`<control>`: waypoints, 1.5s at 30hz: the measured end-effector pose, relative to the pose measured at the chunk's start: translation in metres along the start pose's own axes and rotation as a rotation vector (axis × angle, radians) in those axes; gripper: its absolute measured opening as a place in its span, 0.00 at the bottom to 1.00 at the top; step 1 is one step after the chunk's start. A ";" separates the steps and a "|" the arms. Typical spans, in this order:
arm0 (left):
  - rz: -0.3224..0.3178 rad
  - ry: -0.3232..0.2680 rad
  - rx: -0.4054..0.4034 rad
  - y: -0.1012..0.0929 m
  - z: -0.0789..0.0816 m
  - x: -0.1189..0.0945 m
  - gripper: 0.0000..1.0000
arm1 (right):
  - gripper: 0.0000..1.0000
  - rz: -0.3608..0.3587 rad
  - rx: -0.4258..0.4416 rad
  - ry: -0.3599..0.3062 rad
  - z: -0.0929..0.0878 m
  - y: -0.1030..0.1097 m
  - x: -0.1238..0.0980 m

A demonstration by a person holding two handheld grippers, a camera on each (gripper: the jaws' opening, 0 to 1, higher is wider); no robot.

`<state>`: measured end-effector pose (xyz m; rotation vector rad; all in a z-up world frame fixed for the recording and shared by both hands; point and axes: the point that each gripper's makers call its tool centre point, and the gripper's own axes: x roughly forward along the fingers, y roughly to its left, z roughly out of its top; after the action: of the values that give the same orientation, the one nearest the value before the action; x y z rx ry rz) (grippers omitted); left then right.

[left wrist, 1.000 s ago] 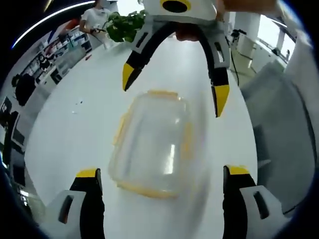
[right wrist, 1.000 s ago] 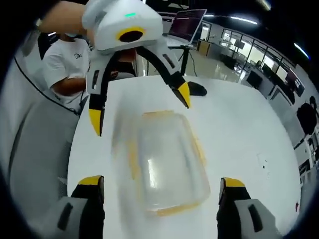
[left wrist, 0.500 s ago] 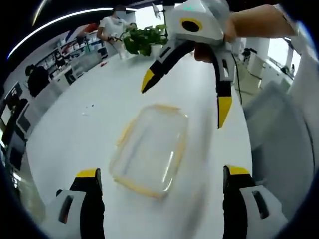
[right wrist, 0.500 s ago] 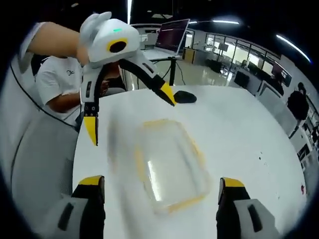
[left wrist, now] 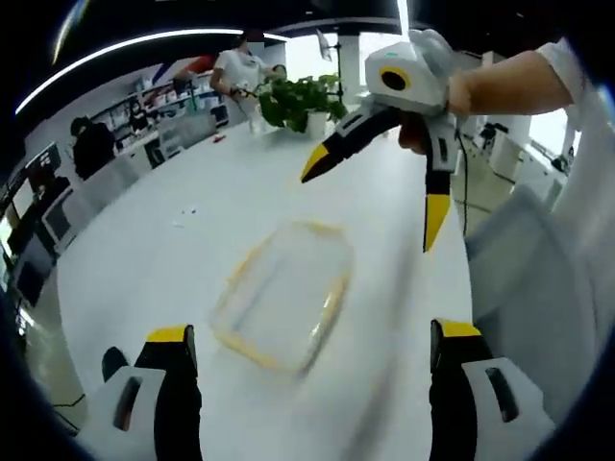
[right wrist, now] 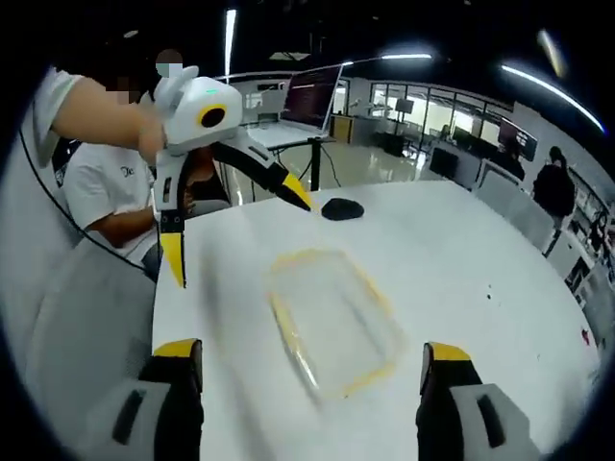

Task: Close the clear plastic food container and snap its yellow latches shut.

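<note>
The clear plastic food container [left wrist: 281, 305] [right wrist: 332, 322] is seen lying on the white table [left wrist: 173, 250] [right wrist: 480, 279], between and below both grippers, whose jaws are spread apart above it. It is judged light, slippery and flexible; its yellow latches [right wrist: 283, 331] are best pressed.

Clear plastic food container [left wrist: 281, 303] [right wrist: 333, 320]: rectangular, yellow latches [left wrist: 332, 300] [right wrist: 282, 323] along its edges, lid on top; lay flat on the white surface [left wrist: 192, 259] [right wrist: 461, 259], blurred.
</note>
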<state>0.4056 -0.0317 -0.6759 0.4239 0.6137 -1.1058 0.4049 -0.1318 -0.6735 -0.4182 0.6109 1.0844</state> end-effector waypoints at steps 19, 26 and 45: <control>0.052 -0.135 -0.094 -0.022 0.011 -0.025 0.99 | 0.97 -0.073 0.061 -0.092 -0.007 0.018 -0.036; 0.071 -0.177 -0.140 -0.031 0.007 -0.038 0.99 | 0.98 -0.111 0.123 -0.164 -0.007 0.025 -0.049; 0.106 -0.262 -0.231 -0.057 -0.006 -0.064 0.99 | 0.99 -0.118 0.238 -0.249 -0.022 0.057 -0.069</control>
<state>0.3322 -0.0067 -0.6399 0.1072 0.4747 -0.9571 0.3251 -0.1689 -0.6469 -0.1079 0.4804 0.9206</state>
